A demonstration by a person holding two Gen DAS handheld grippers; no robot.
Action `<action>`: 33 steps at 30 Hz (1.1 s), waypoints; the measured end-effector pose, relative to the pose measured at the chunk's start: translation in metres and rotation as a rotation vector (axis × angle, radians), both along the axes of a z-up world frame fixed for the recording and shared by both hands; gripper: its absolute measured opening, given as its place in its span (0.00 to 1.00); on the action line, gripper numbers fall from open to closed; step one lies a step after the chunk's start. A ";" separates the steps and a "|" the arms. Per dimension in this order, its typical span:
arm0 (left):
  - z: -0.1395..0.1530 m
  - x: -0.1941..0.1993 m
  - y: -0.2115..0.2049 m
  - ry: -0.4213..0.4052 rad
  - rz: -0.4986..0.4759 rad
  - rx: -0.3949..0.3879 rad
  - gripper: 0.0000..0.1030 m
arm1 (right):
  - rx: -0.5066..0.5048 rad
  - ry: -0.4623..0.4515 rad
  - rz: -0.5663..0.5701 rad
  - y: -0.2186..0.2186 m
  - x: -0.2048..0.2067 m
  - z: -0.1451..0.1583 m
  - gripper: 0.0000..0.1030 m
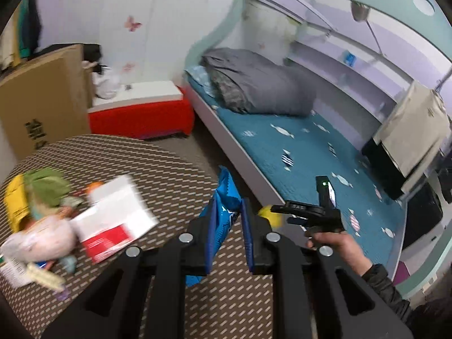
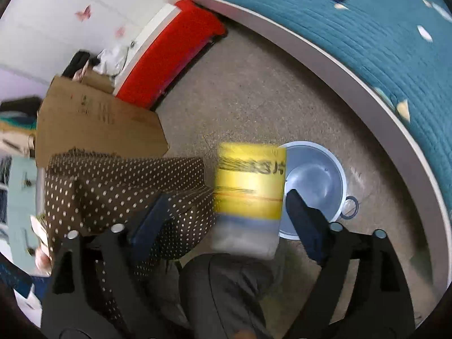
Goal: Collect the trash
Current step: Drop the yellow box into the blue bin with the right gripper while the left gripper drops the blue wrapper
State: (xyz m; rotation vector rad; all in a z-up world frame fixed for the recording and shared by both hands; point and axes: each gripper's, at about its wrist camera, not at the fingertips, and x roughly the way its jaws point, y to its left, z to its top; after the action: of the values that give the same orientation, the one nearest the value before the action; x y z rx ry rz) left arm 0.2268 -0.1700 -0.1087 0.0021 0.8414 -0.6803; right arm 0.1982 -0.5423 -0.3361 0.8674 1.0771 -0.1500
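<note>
Left wrist view: the left gripper (image 1: 229,226) has its two fingers pinched on one crinkled blue wrapper (image 1: 223,214), held above the table's (image 1: 169,163) edge. The round table wears a brown dotted cloth; its litter pile includes one red-and-white box (image 1: 113,223), the rest too blurred to count. A hand (image 1: 333,243) holds the second gripper over the bed (image 1: 305,152).

Right wrist view: the right gripper (image 2: 226,212) stands wide apart, its pads clear of one yellow-labelled container (image 2: 250,189), smeared by blur between them. Behind it sits one round pale-blue bin (image 2: 316,175) on the floor, partly hidden.
</note>
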 end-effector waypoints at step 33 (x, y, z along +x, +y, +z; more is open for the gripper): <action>-0.100 0.054 -0.192 0.202 -0.190 0.187 0.87 | -0.089 -0.214 -0.135 -0.051 -0.088 0.095 0.94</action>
State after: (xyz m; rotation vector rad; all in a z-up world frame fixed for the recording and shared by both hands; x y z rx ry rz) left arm 0.2812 -0.3617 -0.2087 0.1861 1.1065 -0.7863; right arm 0.1105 -0.5929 -0.2415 0.8554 0.8065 -0.2113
